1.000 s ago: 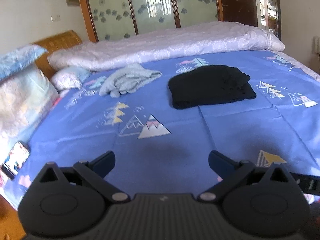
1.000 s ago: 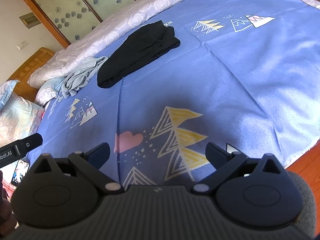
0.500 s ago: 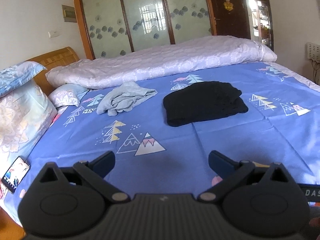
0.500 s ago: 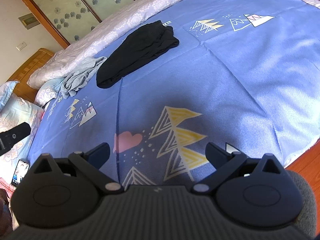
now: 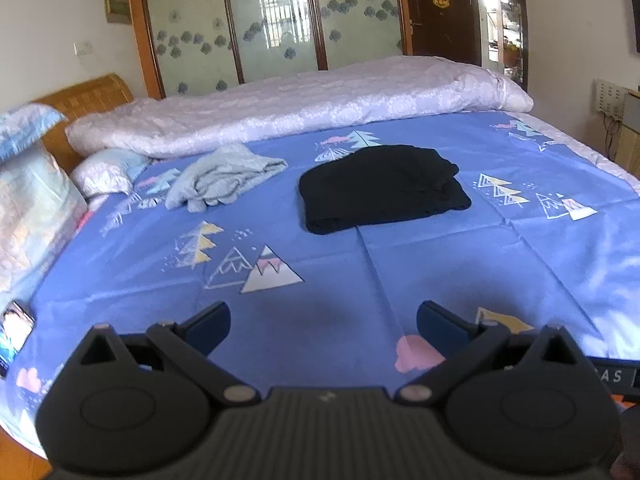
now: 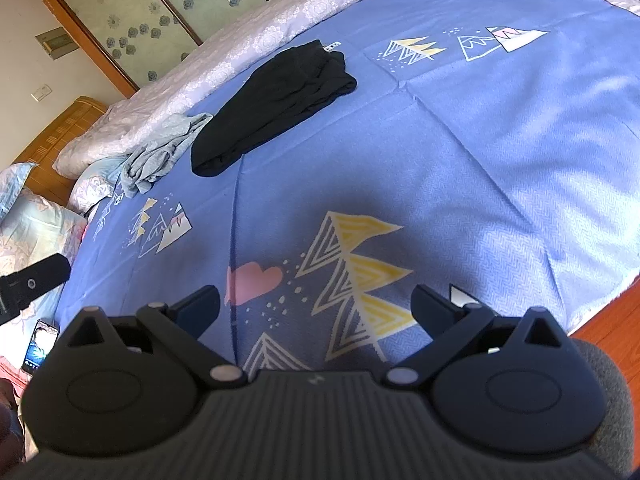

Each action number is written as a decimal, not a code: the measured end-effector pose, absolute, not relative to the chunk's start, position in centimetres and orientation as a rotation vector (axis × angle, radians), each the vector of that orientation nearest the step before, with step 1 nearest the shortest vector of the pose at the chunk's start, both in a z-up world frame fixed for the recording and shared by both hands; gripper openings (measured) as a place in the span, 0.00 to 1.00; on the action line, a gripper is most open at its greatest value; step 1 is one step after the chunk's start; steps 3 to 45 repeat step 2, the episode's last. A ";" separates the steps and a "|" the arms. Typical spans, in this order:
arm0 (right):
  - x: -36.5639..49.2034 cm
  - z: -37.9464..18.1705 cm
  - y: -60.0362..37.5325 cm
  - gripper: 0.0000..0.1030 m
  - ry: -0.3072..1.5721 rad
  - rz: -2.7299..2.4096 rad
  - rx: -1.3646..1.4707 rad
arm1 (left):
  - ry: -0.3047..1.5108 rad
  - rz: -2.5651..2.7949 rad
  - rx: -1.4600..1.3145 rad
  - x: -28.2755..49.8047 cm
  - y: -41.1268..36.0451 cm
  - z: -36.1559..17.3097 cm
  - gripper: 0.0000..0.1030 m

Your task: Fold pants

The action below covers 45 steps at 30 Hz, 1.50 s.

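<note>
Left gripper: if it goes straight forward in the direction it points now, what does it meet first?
Probably the blue bedsheet. The left gripper, fingers wide apart and empty, looks forward and slightly down over bare sheet. The folded black pants lie farther along roughly that line; depth is unclear, so it may reach them instead.

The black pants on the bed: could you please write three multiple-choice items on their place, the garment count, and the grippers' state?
1. Where do the black pants lie?
A. on the blue bedsheet
B. on the floor
C. in a gripper

2. How many loose garments lie on the sheet?
A. one
B. two
C. four

3. How are the grippers?
A. both open
B. both shut
C. one shut

Key: 1 A, sheet surrounds them. 2 B, pants plus the grey garment. 3 A, left gripper and right gripper show spread, empty fingers.
</note>
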State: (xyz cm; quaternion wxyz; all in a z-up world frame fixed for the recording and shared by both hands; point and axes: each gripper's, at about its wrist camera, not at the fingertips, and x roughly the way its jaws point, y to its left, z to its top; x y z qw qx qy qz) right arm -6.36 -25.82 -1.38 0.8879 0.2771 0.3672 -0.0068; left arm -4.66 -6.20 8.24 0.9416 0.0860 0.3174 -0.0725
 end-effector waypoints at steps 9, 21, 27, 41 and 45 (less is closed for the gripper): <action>-6.4 -1.4 -25.7 1.00 0.762 -0.013 0.573 | 0.651 -0.157 0.171 -4.7 -6.2 8.2 1.00; -6.4 -1.4 -25.7 1.00 0.762 -0.013 0.573 | 0.651 -0.157 0.171 -4.7 -6.2 8.2 1.00; -6.4 -1.4 -25.7 1.00 0.762 -0.013 0.573 | 0.651 -0.157 0.171 -4.7 -6.2 8.2 1.00; -6.4 -1.4 -25.7 1.00 0.762 -0.013 0.573 | 0.651 -0.157 0.171 -4.7 -6.2 8.2 1.00; -6.4 -1.4 -25.7 1.00 0.762 -0.013 0.573 | 0.651 -0.157 0.171 -4.7 -6.2 8.2 1.00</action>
